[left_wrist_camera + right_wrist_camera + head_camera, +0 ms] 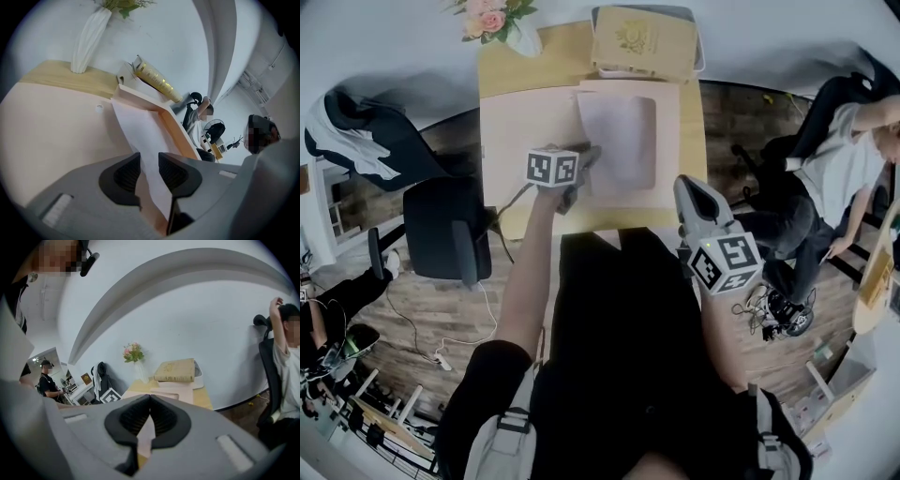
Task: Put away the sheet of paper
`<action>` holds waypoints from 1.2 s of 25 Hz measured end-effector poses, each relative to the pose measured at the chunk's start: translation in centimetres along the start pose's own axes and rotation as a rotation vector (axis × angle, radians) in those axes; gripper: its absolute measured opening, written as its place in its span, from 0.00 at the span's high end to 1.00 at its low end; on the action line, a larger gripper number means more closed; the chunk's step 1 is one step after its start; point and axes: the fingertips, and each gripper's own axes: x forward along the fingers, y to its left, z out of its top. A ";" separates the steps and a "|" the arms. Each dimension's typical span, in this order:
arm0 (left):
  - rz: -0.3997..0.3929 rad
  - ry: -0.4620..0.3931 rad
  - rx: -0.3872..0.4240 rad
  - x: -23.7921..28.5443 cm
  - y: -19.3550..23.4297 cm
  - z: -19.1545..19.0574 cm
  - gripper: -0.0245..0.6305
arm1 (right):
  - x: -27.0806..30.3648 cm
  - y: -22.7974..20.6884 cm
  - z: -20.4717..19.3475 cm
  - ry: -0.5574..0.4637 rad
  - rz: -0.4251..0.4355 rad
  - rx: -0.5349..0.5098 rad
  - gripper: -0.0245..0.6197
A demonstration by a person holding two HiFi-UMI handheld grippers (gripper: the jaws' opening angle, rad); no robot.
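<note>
A white sheet of paper (619, 141) lies in a flat pink folder-like tray (667, 105) on the pink mat (520, 131) of the wooden table. My left gripper (588, 156) is at the sheet's near left corner. In the left gripper view the sheet (140, 136) runs between the jaws of this gripper (149, 171); they stand apart, open, with the pads off the paper. My right gripper (689, 186) hovers at the table's near right edge, away from the sheet. Its jaws (150, 397) are shut, tips touching, with nothing between them.
A white vase of flowers (502, 23) stands at the table's back left. A beige book (642, 42) rests on a white tray at the back. A black office chair (441, 225) stands left of the table. A person (834, 178) sits at the right.
</note>
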 end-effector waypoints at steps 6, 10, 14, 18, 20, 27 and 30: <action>-0.042 -0.008 0.026 -3.1 0.1 -0.7 0.77 | -0.6 4.7 -1.2 -0.024 -0.021 -0.005 0.96; -0.060 -0.009 0.048 -5.9 -0.3 -2.3 0.77 | -1.4 8.0 -1.8 -0.051 -0.033 -0.011 0.96; -0.078 -0.040 0.071 -9.1 -1.1 -3.7 0.78 | -1.9 11.2 -2.2 -0.083 -0.032 -0.018 0.96; -0.079 -0.082 0.107 -12.8 -1.9 -5.4 0.82 | -2.3 14.2 -3.1 -0.103 -0.038 -0.017 0.96; -0.093 -0.097 0.117 -14.4 -2.6 -6.1 0.83 | -2.5 15.5 -3.6 -0.109 -0.040 -0.017 0.96; -0.150 -0.169 0.194 -18.6 -5.6 -6.5 0.89 | -3.6 18.2 -5.9 -0.130 -0.078 -0.003 0.96; -0.173 -0.206 0.228 -19.8 -7.5 -6.1 0.90 | -4.5 18.0 -6.6 -0.143 -0.100 0.005 0.96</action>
